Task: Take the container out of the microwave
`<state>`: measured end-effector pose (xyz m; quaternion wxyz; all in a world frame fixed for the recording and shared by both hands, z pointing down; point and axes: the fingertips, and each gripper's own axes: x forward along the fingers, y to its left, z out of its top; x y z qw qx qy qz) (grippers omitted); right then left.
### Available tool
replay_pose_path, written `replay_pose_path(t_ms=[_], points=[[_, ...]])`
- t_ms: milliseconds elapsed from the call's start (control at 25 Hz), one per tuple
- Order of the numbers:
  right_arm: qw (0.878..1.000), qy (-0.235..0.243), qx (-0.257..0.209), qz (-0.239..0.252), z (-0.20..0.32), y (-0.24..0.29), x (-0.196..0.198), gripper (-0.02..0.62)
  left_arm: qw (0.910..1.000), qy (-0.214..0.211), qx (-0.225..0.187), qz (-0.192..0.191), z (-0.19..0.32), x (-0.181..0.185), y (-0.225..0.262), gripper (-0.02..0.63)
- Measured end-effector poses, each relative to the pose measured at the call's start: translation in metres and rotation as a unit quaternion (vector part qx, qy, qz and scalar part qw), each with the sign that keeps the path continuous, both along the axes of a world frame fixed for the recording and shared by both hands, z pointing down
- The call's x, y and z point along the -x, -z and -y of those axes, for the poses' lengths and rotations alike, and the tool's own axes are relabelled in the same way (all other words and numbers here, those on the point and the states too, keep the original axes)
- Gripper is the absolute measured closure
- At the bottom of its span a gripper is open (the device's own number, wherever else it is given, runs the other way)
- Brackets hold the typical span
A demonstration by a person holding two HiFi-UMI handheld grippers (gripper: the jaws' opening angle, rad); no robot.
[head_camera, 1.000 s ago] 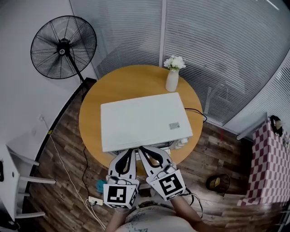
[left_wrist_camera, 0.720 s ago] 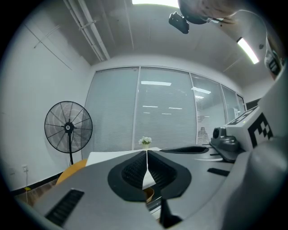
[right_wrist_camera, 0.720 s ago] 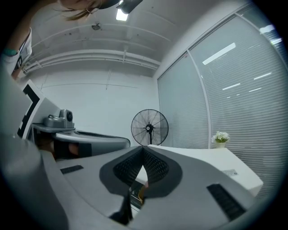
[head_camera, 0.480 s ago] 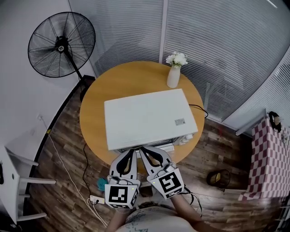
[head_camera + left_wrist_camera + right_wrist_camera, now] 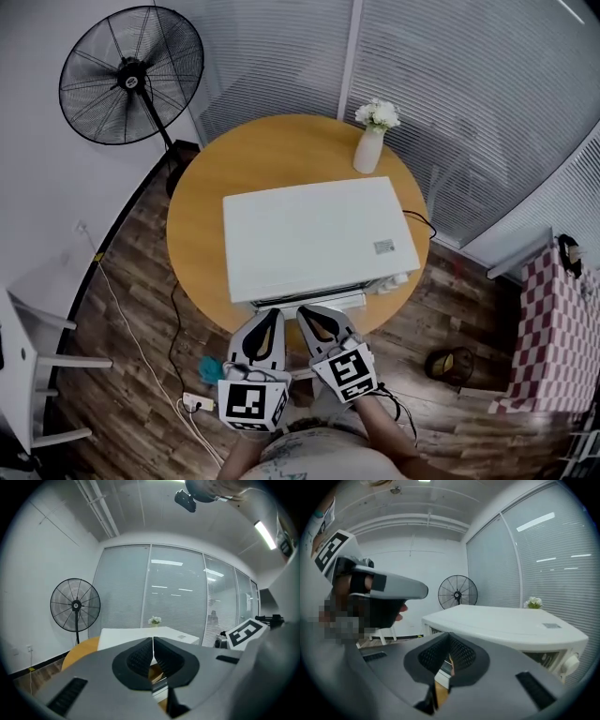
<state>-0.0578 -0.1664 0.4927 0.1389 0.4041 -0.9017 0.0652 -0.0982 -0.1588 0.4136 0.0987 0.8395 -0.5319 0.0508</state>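
I held the grey left gripper (image 5: 277, 313) and right gripper (image 5: 301, 311) abreast, both closed and empty. The white boxy microwave (image 5: 319, 234) faced me, long axis crosswise

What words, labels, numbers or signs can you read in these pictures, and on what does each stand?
None can be read.
The sticker on the microwave: too small to read.
The left cube and right cube: black-and-white marker patterns, no words.

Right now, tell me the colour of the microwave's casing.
White. The microwave shows it best in the head view, seen from above.
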Motion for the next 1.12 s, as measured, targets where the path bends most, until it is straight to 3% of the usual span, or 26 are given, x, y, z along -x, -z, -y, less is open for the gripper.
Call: replay_pose_path(t_ms=[400, 840, 1120], points=[[0.998, 0.000, 0.055, -0.039, 0.007, -0.056, 0.002, 0.603, 0.9995, 0.011, 0.029, 0.002, -0.006, 0.018, -0.021, 0.592], [0.995, 0.013, 0.078, -0.065, 0.017, -0.086, 0.015, 0.603, 0.9979, 0.013, 0.063, -0.002, -0.009, 0.026, -0.047, 0.592], [0.988, 0.018, 0.070, -0.134, 0.028, -0.097, 0.013, 0.583, 0.9977, 0.006, 0.067, -0.001, -0.005, 0.025, -0.051, 0.591]])
